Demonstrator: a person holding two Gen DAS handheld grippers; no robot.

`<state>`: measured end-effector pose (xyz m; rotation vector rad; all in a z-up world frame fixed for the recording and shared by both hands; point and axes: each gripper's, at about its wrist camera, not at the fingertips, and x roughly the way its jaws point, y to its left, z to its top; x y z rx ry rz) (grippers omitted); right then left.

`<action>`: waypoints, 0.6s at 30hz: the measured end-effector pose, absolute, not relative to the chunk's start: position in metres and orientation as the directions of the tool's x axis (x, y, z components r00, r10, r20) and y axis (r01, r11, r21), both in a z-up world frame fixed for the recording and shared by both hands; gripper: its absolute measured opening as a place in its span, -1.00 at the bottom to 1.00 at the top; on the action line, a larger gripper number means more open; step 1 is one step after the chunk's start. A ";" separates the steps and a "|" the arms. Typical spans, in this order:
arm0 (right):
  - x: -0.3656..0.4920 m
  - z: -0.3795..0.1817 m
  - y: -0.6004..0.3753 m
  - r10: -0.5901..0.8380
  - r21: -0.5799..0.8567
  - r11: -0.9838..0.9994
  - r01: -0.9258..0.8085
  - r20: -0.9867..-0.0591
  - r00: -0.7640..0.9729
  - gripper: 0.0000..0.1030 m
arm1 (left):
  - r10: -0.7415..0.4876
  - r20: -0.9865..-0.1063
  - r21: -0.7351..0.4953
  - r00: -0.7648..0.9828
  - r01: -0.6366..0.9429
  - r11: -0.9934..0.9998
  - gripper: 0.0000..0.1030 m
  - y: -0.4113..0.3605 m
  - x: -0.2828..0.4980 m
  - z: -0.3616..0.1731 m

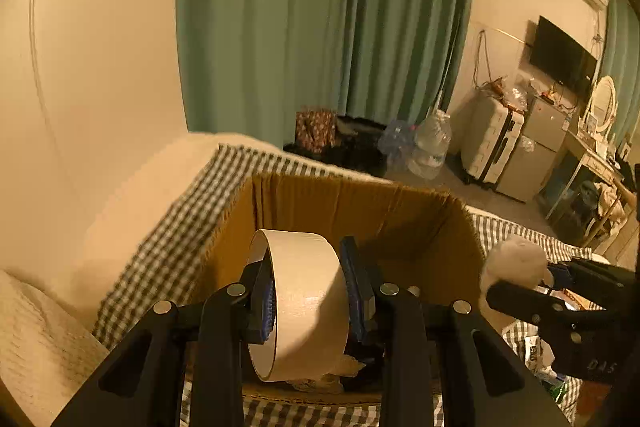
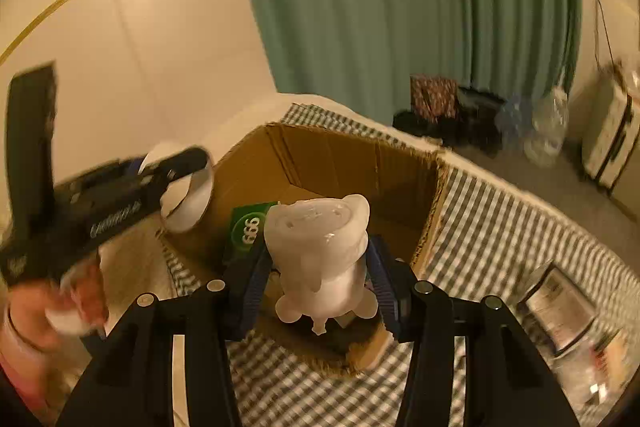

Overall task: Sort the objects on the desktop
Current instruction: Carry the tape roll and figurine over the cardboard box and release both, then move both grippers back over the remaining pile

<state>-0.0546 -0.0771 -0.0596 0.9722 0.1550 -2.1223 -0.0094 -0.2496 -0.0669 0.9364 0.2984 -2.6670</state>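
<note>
My left gripper (image 1: 310,291) is shut on a roll of beige tape (image 1: 308,303) and holds it over the open cardboard box (image 1: 360,203). It also shows at the left of the right wrist view (image 2: 176,183), with the tape roll (image 2: 188,203) at the box's left rim. My right gripper (image 2: 320,279) is shut on a white animal figurine (image 2: 320,251) above the box (image 2: 360,155). In the left wrist view the figurine (image 1: 516,263) and right gripper (image 1: 520,279) hang by the box's right wall. A green pack marked 999 (image 2: 248,227) lies inside the box.
The box stands on a checked cloth (image 2: 500,227) over a bed. A framed item and plastic packs (image 2: 560,307) lie on the cloth at the right. A white wall (image 1: 100,67), green curtain (image 1: 320,27), bottles and a suitcase (image 1: 488,143) are beyond.
</note>
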 end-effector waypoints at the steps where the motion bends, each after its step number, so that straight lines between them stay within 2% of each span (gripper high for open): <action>1: -0.060 -0.065 -0.081 -0.613 0.221 -0.689 0.690 -0.687 -0.391 -0.07 | -0.204 -0.645 -0.105 -0.737 0.350 -0.931 -0.44 -0.252 -0.012 -0.071; 3: -0.068 -0.074 -0.087 -0.605 0.236 -0.698 0.676 -0.699 -0.381 -0.06 | -0.197 -0.664 -0.108 -0.722 0.352 -0.930 -0.39 -0.255 -0.016 -0.077; 4: -0.070 -0.078 -0.088 -0.588 0.225 -0.714 0.663 -0.706 -0.394 -0.03 | -0.196 -0.671 -0.104 -0.715 0.352 -0.930 -0.23 -0.256 -0.017 -0.078; 5: -0.073 -0.079 -0.087 -0.568 0.208 -0.733 0.648 -0.711 -0.414 0.18 | -0.200 -0.680 -0.098 -0.705 0.358 -0.929 0.14 -0.255 -0.019 -0.080; 6: -0.074 -0.079 -0.086 -0.552 0.193 -0.749 0.633 -0.709 -0.438 0.36 | -0.209 -0.681 -0.096 -0.702 0.369 -0.924 0.34 -0.255 -0.019 -0.080; 7: -0.077 -0.078 -0.085 -0.545 0.186 -0.760 0.622 -0.705 -0.455 0.38 | -0.221 -0.680 -0.094 -0.700 0.382 -0.919 0.63 -0.255 -0.018 -0.080; 8: -0.078 -0.077 -0.081 -0.538 0.181 -0.771 0.610 -0.698 -0.473 0.38 | -0.235 -0.673 -0.094 -0.702 0.397 -0.913 0.72 -0.253 -0.016 -0.079; 15: -0.074 -0.046 -0.014 -0.492 0.140 -0.828 0.544 -0.649 -0.581 0.40 | -0.244 -0.688 -0.064 -0.683 0.392 -0.918 0.77 -0.223 -0.011 -0.067; 18: -0.069 -0.032 0.034 -0.452 0.135 -0.864 0.485 -0.630 -0.631 0.40 | -0.279 -0.693 0.000 -0.665 0.386 -0.922 0.89 -0.192 -0.005 -0.059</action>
